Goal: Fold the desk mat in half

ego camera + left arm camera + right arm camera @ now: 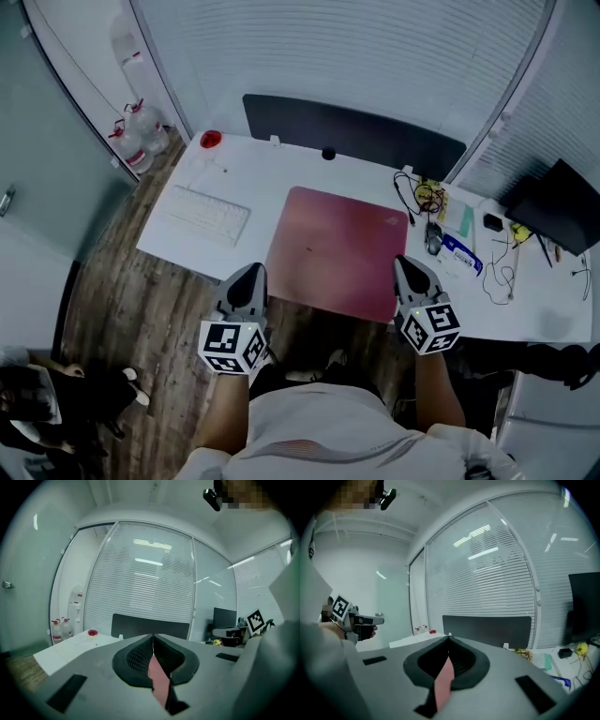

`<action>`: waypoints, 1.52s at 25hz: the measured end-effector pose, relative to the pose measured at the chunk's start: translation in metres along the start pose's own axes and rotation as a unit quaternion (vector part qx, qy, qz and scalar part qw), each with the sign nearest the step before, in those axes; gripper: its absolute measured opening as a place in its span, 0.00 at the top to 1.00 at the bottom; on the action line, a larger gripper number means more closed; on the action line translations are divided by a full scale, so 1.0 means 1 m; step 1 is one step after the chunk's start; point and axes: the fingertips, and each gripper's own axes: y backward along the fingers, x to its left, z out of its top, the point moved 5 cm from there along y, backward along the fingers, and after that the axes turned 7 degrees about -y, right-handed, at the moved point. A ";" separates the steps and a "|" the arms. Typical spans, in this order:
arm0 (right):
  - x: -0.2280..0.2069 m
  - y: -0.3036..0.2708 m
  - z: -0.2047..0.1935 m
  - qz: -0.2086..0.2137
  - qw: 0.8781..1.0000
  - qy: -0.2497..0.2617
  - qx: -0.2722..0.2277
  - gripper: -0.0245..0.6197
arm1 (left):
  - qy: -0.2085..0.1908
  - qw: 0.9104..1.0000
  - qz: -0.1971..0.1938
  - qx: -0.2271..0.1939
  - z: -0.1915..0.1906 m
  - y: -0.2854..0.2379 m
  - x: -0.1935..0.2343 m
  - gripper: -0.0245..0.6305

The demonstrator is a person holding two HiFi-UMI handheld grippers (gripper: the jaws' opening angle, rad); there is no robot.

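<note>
1. Water bottles (141, 136) stand on the floor beyond the white desk (525, 314), at about ten o'clock from the desk mat.
2. A small red object (210, 140) sits at the desk's far left corner. A white keyboard (206, 215) lies at nine o'clock from the mat, apart from it.
3. The left gripper (249, 274) is at the mat's seven o'clock corner, with its marker cube (232, 347) toward the person. In the left gripper view its jaws (153, 638) are clenched, tips together, with a pink strip of the mat (158, 681) pinched between the pads.
4. The desk mat (337, 248), dull red-pink, lies spread flat at the middle of the desk, unfolded. Its near edge reaches the desk's near edge.
5. A long dark panel (352, 133) stands along the desk's far edge, at twelve o'clock from the mat.
6. The right gripper (411, 267) is at the mat's four o'clock corner, its marker cube (431, 328) behind it. In the right gripper view its jaws (449, 640) are also clamped together on a pink strip of the mat (443, 684).
7. Tangled cables (422, 197) and small items lie at two o'clock from the mat. A black screen (558, 208) stands farther right.
</note>
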 end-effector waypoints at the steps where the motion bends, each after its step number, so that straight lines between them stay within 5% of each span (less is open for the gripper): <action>1: 0.005 -0.007 -0.001 0.006 1.000 0.002 0.005 0.88 | 0.002 1.000 0.003 0.001 -0.001 0.000 0.006 0.94; 6: 0.046 -0.042 -0.009 0.032 0.999 0.015 0.028 0.88 | 0.005 1.000 0.012 0.005 -0.009 0.009 0.039 0.94; 11: 0.104 -0.088 -0.049 0.060 0.989 0.076 0.116 0.88 | 0.016 1.000 0.016 0.014 -0.022 0.021 0.076 0.94; 12: 0.119 -0.099 -0.062 0.075 0.983 0.093 0.140 0.75 | 0.020 1.000 0.017 0.017 -0.026 0.024 0.082 0.94; 14: 0.147 -0.119 -0.091 0.108 0.969 0.128 0.184 0.65 | 0.030 0.999 0.018 0.023 -0.035 0.030 0.091 0.94; 19: 0.205 -0.159 -0.185 0.160 0.915 0.239 0.284 0.57 | 0.047 0.998 0.020 0.039 -0.059 0.048 0.105 0.94; 25: 0.230 -0.197 -0.262 0.159 0.864 0.337 0.339 0.55 | 0.084 0.994 0.042 0.062 -0.090 0.068 0.125 0.94; 33: 0.228 -0.221 -0.296 0.116 0.842 0.374 0.370 0.62 | 0.103 0.990 0.057 0.075 -0.109 0.077 0.142 0.94; 38: 0.223 -0.221 -0.289 0.135 0.854 0.316 0.390 0.63 | 0.102 0.990 0.057 0.076 -0.108 0.079 0.146 0.94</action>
